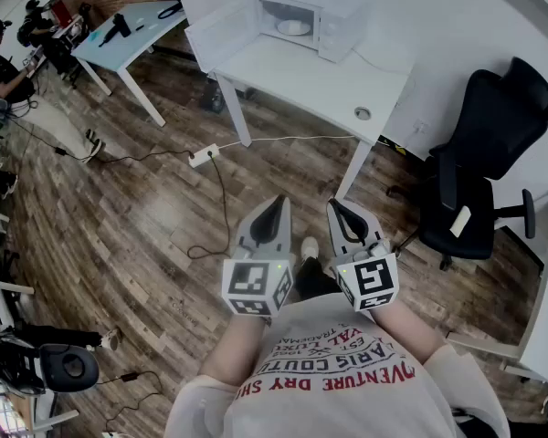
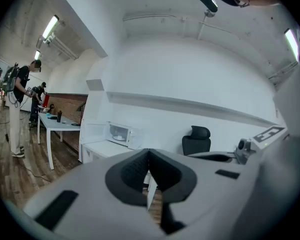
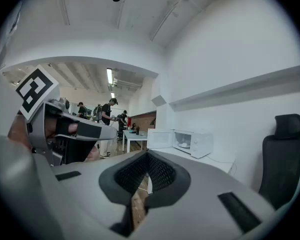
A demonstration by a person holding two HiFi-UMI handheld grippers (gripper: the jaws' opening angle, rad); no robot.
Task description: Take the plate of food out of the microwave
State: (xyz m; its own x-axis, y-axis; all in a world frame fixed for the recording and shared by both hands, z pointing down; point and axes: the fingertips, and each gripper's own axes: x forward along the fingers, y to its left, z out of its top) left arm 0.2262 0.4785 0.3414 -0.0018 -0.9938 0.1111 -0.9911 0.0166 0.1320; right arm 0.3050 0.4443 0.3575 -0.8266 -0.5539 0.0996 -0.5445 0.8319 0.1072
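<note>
A white microwave (image 1: 301,24) stands at the back of a white table (image 1: 301,76), its door (image 1: 221,33) swung wide to the left. Inside lies a pale plate (image 1: 293,26); food on it is too small to make out. The microwave (image 2: 121,133) also shows far off in the left gripper view, and the same microwave (image 3: 190,143) in the right gripper view. My left gripper (image 1: 276,206) and right gripper (image 1: 340,210) are held close to my chest, well short of the table above the wooden floor. Both are shut with nothing between the jaws.
A black office chair (image 1: 479,167) stands right of the table. A power strip (image 1: 205,156) and cable lie on the floor in front of it. A second white table (image 1: 128,30) with dark items is at the left, with people (image 1: 5,71) beside it.
</note>
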